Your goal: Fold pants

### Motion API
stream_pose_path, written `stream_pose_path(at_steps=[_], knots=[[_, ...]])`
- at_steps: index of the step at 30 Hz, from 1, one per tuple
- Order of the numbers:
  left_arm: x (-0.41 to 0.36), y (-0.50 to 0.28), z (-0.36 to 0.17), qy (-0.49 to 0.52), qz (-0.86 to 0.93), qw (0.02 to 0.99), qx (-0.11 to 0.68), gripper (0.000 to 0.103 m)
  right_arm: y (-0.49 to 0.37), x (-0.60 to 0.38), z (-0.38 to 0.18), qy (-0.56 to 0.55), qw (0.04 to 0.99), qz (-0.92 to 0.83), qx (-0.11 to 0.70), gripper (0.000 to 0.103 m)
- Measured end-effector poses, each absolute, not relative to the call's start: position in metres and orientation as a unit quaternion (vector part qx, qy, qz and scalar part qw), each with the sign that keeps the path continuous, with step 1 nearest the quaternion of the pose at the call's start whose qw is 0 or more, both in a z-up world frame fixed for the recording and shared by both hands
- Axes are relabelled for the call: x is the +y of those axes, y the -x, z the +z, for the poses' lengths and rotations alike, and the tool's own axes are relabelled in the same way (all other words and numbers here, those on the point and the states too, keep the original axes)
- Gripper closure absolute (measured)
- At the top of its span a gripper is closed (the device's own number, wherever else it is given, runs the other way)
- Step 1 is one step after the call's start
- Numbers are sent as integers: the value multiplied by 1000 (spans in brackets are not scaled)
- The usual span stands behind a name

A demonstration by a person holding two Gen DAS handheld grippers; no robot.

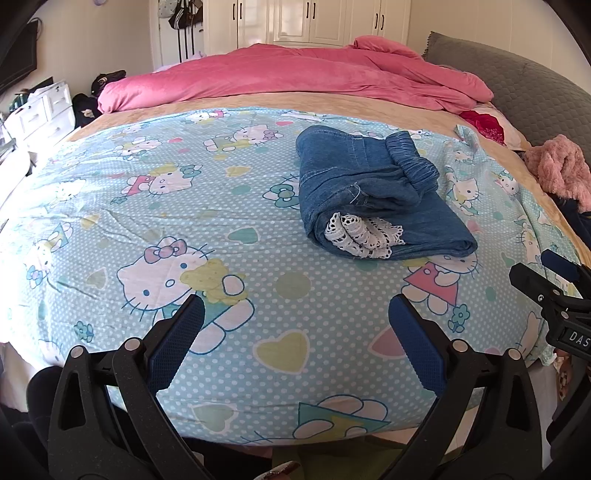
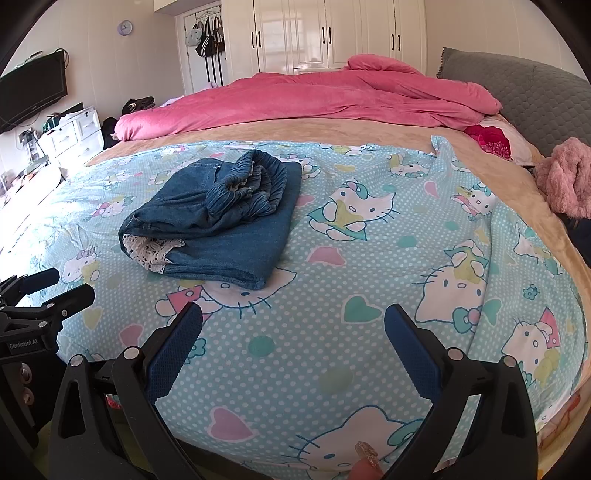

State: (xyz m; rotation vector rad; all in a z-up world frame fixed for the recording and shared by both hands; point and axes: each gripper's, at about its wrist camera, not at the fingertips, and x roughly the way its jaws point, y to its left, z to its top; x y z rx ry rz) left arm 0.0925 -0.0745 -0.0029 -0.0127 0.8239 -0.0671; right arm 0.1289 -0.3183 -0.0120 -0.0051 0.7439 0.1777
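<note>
One pair of denim pants [image 1: 373, 195] is seen folded into a thick bundle on the blue cartoon-cat sheet [image 1: 221, 229] spread over the bed; white lace trim [image 1: 364, 234] is tucked into the near end, and the gathered elastic waistband [image 1: 413, 162] lies on top; nothing is held by either tool; the left gripper [image 1: 295, 343] is spread wide above bare sheet, and the right gripper [image 2: 293, 347] is likewise wide open and empty; a crumpled pink duvet [image 1: 295, 77] is heaped behind; a fuzzy pink garment [image 2: 565, 177] is cut off at the right edge; wardrobe doors [image 2: 325, 33] are blurred by glare.
</note>
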Motion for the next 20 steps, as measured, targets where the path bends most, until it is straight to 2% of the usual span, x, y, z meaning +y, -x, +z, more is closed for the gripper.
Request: stream_pose_path(at_steps=[7, 12, 20], knots=[[-76, -92, -2, 1, -24, 918, 397, 9, -128, -319, -11, 0, 929, 84, 361, 4], [-62, -85, 13, 18, 1, 935, 354, 9, -132, -324, -11, -5, 929, 76, 362, 4], [-19, -114, 4, 32, 54, 916, 396, 9, -149, -343, -9, -6, 931, 43, 363, 5]])
